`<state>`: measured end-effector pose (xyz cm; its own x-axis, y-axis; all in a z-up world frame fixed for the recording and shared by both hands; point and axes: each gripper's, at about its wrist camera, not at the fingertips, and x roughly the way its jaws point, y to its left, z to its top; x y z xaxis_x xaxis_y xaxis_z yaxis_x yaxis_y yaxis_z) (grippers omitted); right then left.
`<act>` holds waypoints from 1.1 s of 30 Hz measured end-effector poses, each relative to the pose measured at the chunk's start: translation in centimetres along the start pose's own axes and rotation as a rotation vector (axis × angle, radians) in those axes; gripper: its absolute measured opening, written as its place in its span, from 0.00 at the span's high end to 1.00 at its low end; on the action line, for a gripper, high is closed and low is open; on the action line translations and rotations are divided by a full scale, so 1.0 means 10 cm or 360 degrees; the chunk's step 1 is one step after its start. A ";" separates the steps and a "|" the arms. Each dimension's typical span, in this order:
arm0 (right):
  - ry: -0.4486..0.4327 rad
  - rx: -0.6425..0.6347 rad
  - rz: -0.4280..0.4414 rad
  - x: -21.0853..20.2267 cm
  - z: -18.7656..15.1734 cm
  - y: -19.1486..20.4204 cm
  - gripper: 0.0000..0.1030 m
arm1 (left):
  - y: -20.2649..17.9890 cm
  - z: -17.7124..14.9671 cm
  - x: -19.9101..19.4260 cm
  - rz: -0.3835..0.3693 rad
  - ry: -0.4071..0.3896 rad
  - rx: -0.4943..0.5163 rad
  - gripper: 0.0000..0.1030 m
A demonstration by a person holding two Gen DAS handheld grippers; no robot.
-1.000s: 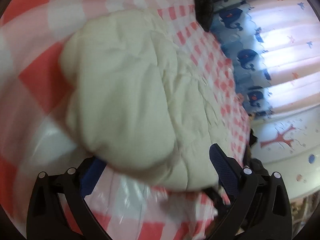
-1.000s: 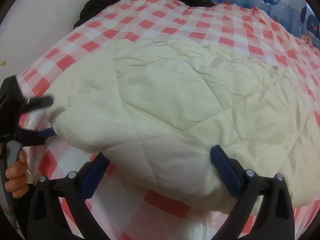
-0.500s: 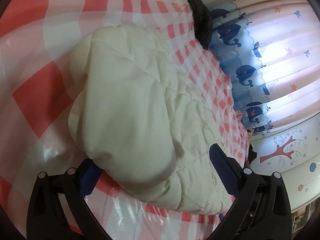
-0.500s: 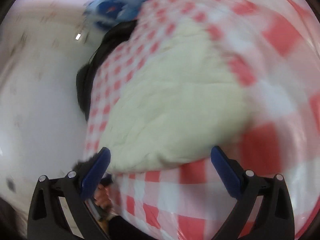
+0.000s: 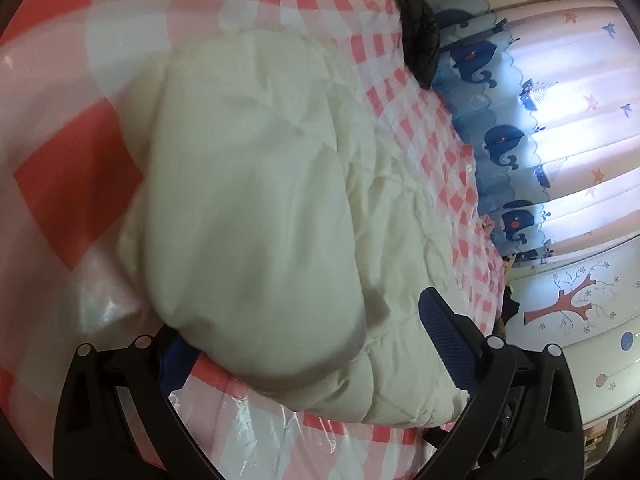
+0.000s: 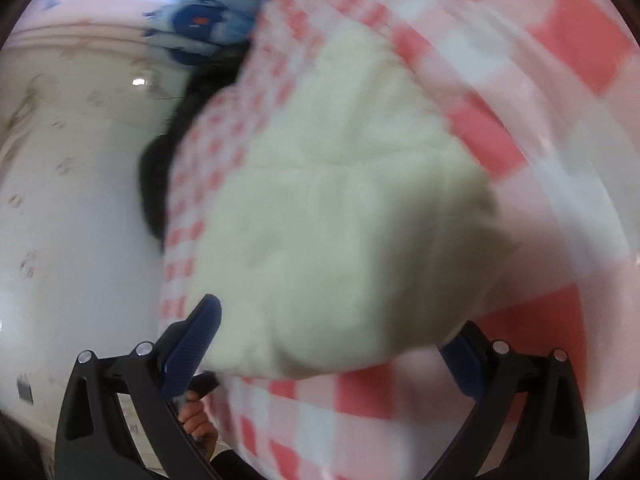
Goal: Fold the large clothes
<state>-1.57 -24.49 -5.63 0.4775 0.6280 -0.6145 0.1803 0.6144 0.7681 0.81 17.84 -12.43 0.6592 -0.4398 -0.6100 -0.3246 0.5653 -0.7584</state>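
- Over on the left, the left gripper (image 5: pixel 308 340) stands spread wide with nothing pinched; the near rounded corner of the cream quilted garment (image 5: pixel 256 200) bulges into the gap between its blue pads (image 5: pixel 440 324), one pad half hidden under the fabric.
- The garment lies already doubled over on the red-and-white checked cover (image 5: pixel 72 184), which has a glossy plastic sheet on it (watch for sliding there).
- Past it, a dark bundle (image 5: pixel 416 40) sits at the far end, with the whale-print curtain (image 5: pixel 500 140) beyond.
- Across to the right wrist view, blurred: the right gripper (image 6: pixel 332 344) is also gaping, holding nothing, and the puffy end of the garment (image 6: pixel 340 220) swells between its fingers.
- A hand (image 6: pixel 196 420) shows low down, apparently gripping the other tool's handle.
- My read on handling: padded and quilted, so light for its bulk, soft, springy; it will puff back open rather than hold a crease.
- Where to grab, I reckon: bite on the stitched edge or a corner seam, not the fat middle, which may squirm out of the pads.
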 end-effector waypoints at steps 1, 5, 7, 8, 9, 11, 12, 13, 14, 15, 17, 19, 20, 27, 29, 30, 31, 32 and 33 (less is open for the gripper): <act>-0.0010 0.0033 0.0021 0.00 0.03 -0.08 0.06 | 0.02 0.01 0.01 -0.0010 -0.0002 -0.0023 0.08; -0.0064 0.0189 0.0180 -0.02 0.13 -0.30 0.06 | 0.04 0.04 0.02 -0.0046 -0.0024 -0.0067 0.08; -0.0035 0.0197 0.0169 0.02 0.13 -0.33 0.06 | 0.03 0.03 0.04 -0.0039 -0.0025 -0.0059 0.08; -0.0026 0.0187 0.0162 0.04 0.13 -0.32 0.06 | 0.01 0.02 0.05 -0.0029 -0.0023 -0.0044 0.08; 0.0002 0.0170 0.0151 0.05 0.13 -0.30 0.06 | 0.00 0.02 0.05 -0.0023 -0.0022 -0.0032 0.08; 0.0046 0.0184 0.0147 0.02 0.17 -0.27 0.06 | -0.01 0.02 0.06 -0.0018 -0.0014 -0.0009 0.08; 0.0002 0.0193 0.0186 -0.05 0.16 -0.22 0.06 | -0.01 0.02 0.06 -0.0026 -0.0012 -0.0015 0.08; -0.0030 0.0150 0.0185 -0.10 0.16 -0.14 0.06 | 0.01 0.03 0.06 -0.0035 -0.0010 -0.0027 0.08; -0.0060 0.0091 0.0180 -0.13 0.16 -0.06 0.06 | 0.03 0.04 0.06 -0.0046 -0.0005 -0.0046 0.08; -0.0073 0.0074 0.0187 -0.14 0.16 -0.03 0.06 | 0.05 0.05 0.07 -0.0052 0.0002 -0.0063 0.08; -0.0041 0.0120 0.0171 -0.06 0.17 -0.11 0.05 | 0.08 0.06 0.09 -0.0058 0.0014 -0.0086 0.08; 0.0036 0.0229 0.0186 0.08 0.20 -0.33 0.07 | 0.08 0.06 0.09 -0.0062 0.0014 -0.0092 0.08; 0.0014 0.0252 0.0222 0.07 0.20 -0.40 0.07 | 0.08 0.06 0.10 -0.0058 0.0016 -0.0090 0.08; 0.0088 0.0208 0.0173 0.08 0.21 -0.31 0.38 | 0.03 0.05 0.14 -0.0038 0.0014 -0.0059 0.08; 0.0049 0.0202 0.0095 0.02 0.23 -0.27 0.50 | 0.03 0.05 0.13 -0.0037 0.0013 -0.0053 0.18; 0.0024 0.0146 0.0091 -0.01 0.23 -0.21 0.54 | 0.03 0.06 0.14 -0.0011 0.0013 -0.0047 0.25; 0.0008 0.0089 0.0056 -0.03 0.22 -0.13 0.56 | 0.04 0.06 0.14 -0.0003 0.0024 -0.0038 0.35; -0.0005 0.0037 0.0029 -0.05 0.20 -0.07 0.58 | 0.06 0.07 0.15 -0.0009 0.0030 -0.0035 0.46; -0.0021 -0.0005 0.0017 -0.08 0.19 -0.01 0.60 | 0.05 0.08 0.13 -0.0046 0.0024 -0.0029 0.52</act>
<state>-0.30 -26.00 -4.91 0.4906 0.6284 -0.6037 0.1725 0.6090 0.7742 2.00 18.09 -13.38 0.6582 -0.4664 -0.5910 -0.3180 0.5393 -0.7797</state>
